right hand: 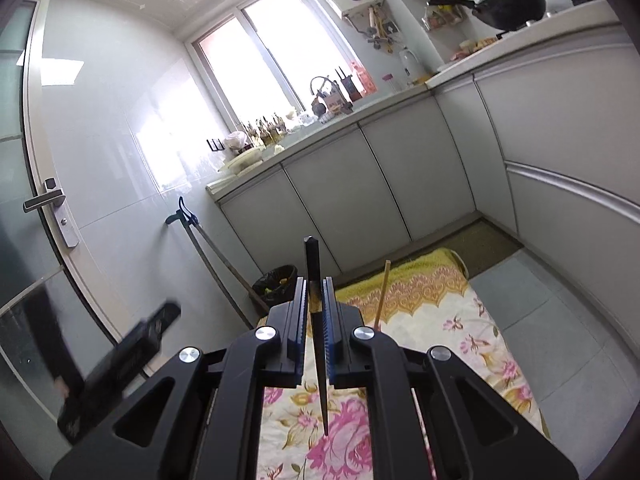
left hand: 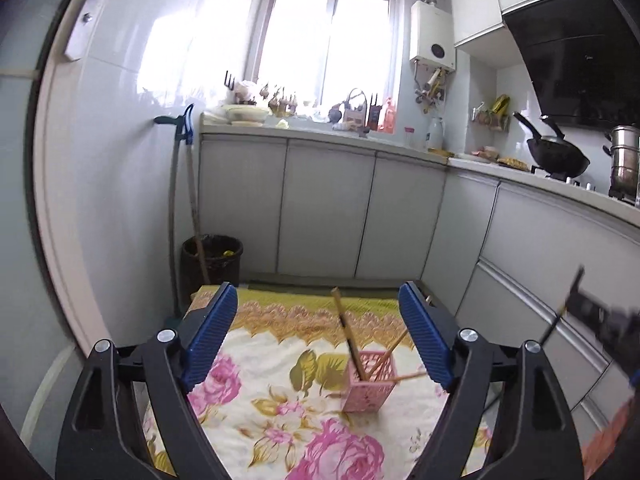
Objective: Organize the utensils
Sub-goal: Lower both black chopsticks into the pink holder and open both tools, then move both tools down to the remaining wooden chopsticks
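Chopstick (right hand: 316, 292) clamped in right tongs (right hand: 317, 304); left tongs (left hand: 320, 340) spread apart above pink holder (left hand: 370, 380).

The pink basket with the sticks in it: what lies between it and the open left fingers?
Only bare floral cloth, as the left wrist view shows. The pink basket stands ahead of the left gripper, untouched.

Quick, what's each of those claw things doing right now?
Left gripper: open, holding nothing, above the pink holder.
Right gripper: closed on a dark chopstick.
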The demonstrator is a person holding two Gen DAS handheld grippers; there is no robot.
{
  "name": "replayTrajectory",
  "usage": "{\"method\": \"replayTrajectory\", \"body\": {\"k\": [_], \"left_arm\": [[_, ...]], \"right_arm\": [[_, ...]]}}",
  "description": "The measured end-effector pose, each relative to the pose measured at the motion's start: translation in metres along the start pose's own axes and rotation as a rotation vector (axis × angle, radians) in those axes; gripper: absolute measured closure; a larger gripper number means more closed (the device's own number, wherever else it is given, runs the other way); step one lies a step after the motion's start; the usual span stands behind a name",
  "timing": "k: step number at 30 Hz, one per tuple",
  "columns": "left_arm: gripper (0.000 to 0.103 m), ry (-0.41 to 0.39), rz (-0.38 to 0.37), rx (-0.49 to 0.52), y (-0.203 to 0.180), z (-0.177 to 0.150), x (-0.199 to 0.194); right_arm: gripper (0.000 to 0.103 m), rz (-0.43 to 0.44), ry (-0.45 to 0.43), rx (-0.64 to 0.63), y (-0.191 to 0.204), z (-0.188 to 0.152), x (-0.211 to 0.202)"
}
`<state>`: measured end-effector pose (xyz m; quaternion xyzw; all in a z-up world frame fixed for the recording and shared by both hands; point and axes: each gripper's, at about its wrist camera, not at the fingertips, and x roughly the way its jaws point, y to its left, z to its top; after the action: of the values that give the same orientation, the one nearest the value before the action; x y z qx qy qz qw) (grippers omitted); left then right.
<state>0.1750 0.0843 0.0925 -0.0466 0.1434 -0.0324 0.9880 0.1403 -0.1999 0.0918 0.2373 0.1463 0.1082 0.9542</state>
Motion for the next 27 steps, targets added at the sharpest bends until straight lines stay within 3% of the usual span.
{"method": "replayTrajectory", "body": {"k": [7, 11, 15, 23, 24, 25, 27], "left_arm": [[0.027, 0.145, 0.159, 0.014, 0.044, -0.074, 0.006], [0.027, 0.222, 0.178, -0.008, 0.060, -0.098, 0.029], [0.028, 0.255, 0.166, 0.002, 0.064, -0.108, 0.042], [0.028, 0.281, 0.191, -0.034, 0.086, -0.111, 0.049], [0.028, 0.282, 0.191, -0.043, 0.088, -0.110, 0.048], [0.028, 0.278, 0.193, -0.047, 0.089, -0.110, 0.046], [0.028, 0.268, 0.194, -0.045, 0.089, -0.108, 0.042]], "right_arm": [[0.095, -0.035, -0.081, -0.071, 0.018, 0.021, 0.061], [0.095, -0.098, -0.089, -0.120, 0.017, 0.008, 0.101], [0.095, -0.161, -0.084, -0.166, 0.012, -0.012, 0.136], [0.093, -0.205, 0.024, -0.199, 0.001, -0.056, 0.184], [0.082, -0.211, 0.029, -0.207, 0.001, -0.060, 0.184], [0.062, -0.213, 0.033, -0.210, 0.002, -0.062, 0.183], [0.043, -0.197, 0.017, -0.189, 0.005, -0.060, 0.173]]}}
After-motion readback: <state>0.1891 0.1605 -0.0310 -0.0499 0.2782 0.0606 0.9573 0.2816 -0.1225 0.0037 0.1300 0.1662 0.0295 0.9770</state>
